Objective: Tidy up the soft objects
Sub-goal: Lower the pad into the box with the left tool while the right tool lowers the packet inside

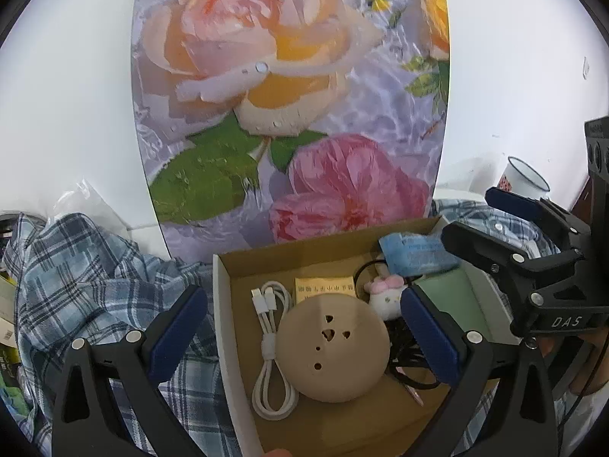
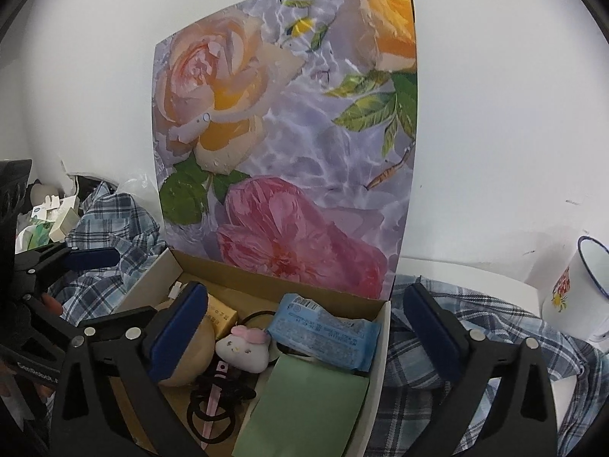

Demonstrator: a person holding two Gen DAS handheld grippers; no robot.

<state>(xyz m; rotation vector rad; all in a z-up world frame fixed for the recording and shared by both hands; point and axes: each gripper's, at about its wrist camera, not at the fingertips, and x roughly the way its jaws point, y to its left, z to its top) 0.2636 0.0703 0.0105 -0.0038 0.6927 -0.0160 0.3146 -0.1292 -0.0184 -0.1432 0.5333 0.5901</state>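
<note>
Your left gripper (image 1: 300,327) hangs over the open box (image 1: 222,304), jaws spread wide, nothing between the pads. Left pad sits outside the box wall, over the plaid shirt (image 1: 87,278); right pad is inside. Below lie a tan ball (image 1: 331,346) with small holes, a coiled white cable (image 1: 270,346) just left of it, a yellow packet (image 1: 323,285) behind. A white plush (image 1: 384,295) and blue pack (image 1: 415,253) lie at right. The floral lid (image 1: 289,106) stands upright. Your right gripper (image 1: 491,213) shows at right, near a mug (image 1: 523,181).

Home: plaid shirt (image 1: 87,285), enamel mug (image 2: 574,297).
</note>
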